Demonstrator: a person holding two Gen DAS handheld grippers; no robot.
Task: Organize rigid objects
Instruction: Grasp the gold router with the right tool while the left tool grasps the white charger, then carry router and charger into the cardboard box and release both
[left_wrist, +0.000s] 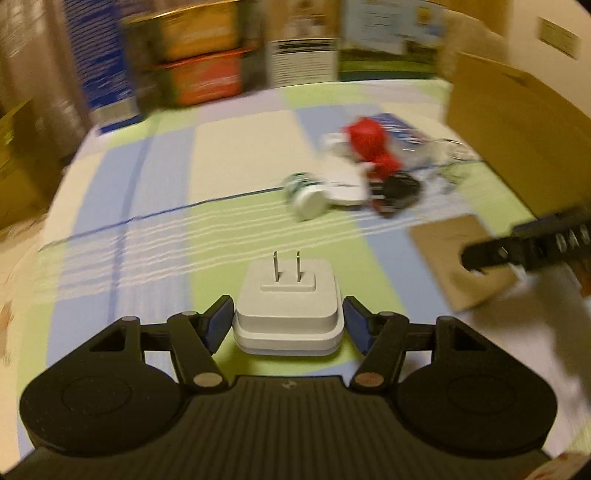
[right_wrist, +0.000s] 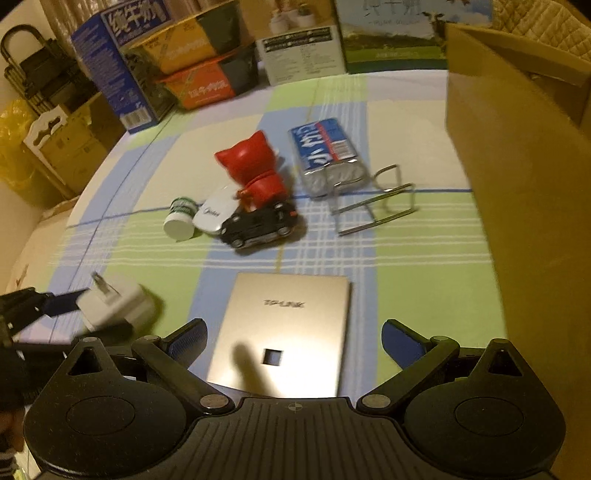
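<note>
Near you on the checked cloth (right_wrist: 424, 295), your left gripper (left_wrist: 288, 325) pinches the smooth white plug (left_wrist: 287, 314), prongs pointing away. Beyond lie a bottle (right_wrist: 180, 219), black toy car (right_wrist: 260, 227) and red figure (right_wrist: 255, 170). Your right gripper (right_wrist: 293, 345) is spread over a flat gold plate (right_wrist: 284, 332); a cardboard box (right_wrist: 517, 221) stands right.

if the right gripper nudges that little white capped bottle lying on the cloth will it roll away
Probably yes: the small bottle lies on its side, and it looks round, so a nudge could roll it. It seems light. It touches the white case, which may block rolling that way.
</note>
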